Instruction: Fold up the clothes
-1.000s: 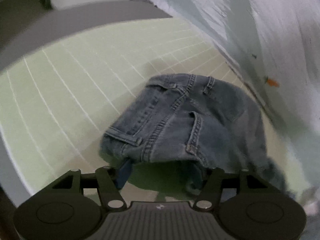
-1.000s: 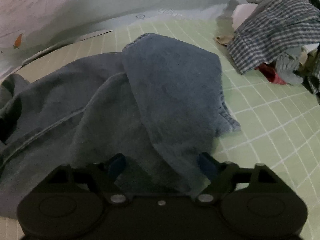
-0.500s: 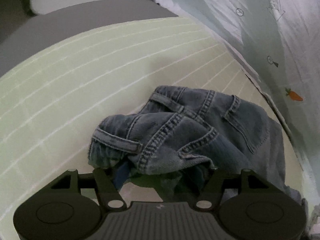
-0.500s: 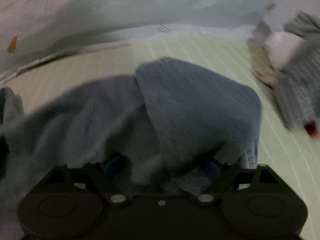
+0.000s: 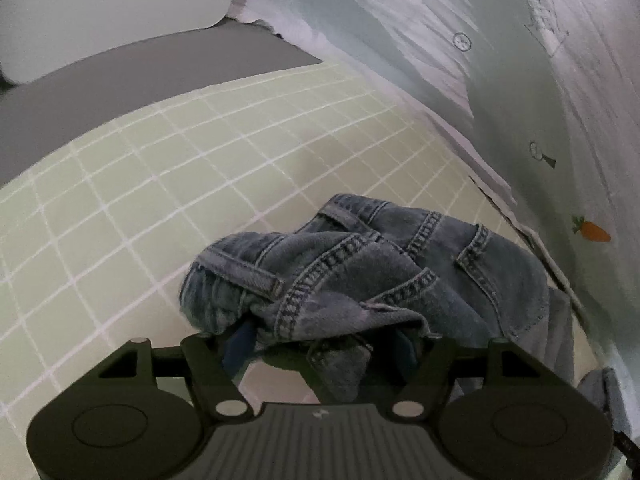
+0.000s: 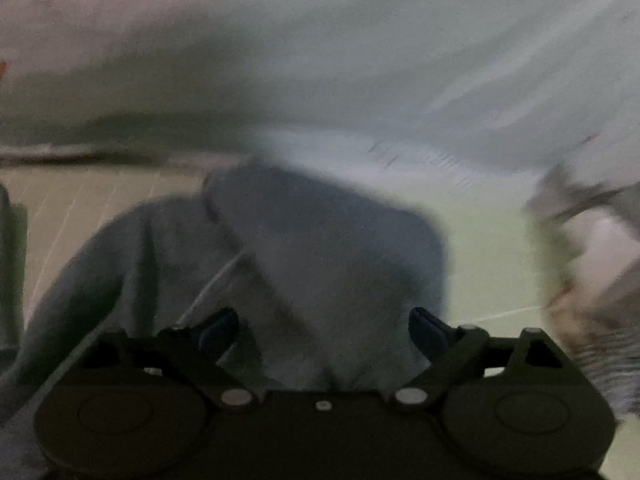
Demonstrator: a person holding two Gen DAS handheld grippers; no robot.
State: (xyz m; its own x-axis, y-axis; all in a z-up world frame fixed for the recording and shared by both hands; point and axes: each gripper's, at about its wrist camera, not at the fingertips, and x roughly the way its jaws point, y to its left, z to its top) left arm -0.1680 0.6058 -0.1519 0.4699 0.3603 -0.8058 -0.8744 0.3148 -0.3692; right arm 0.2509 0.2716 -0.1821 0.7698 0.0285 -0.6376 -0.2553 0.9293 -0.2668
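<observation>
The left gripper's fingers stand wide apart, with the waist end of the jeans bunched between and over them. The denim covers both tips, so I cannot tell if they pinch any cloth. Ahead of these fingers the jeans lie in a crumpled heap on the green mat, with a belt loop and a back pocket facing up. To the right of the fingers hangs a pale sheet with a small carrot print.

The right gripper's fingers are also spread wide, and this view is strongly blurred. The jeans fill the gap between them and rise ahead as a rounded fold. If the cloth is gripped, I cannot tell. To the right of these fingers lies a blurred pile of clothes.
</observation>
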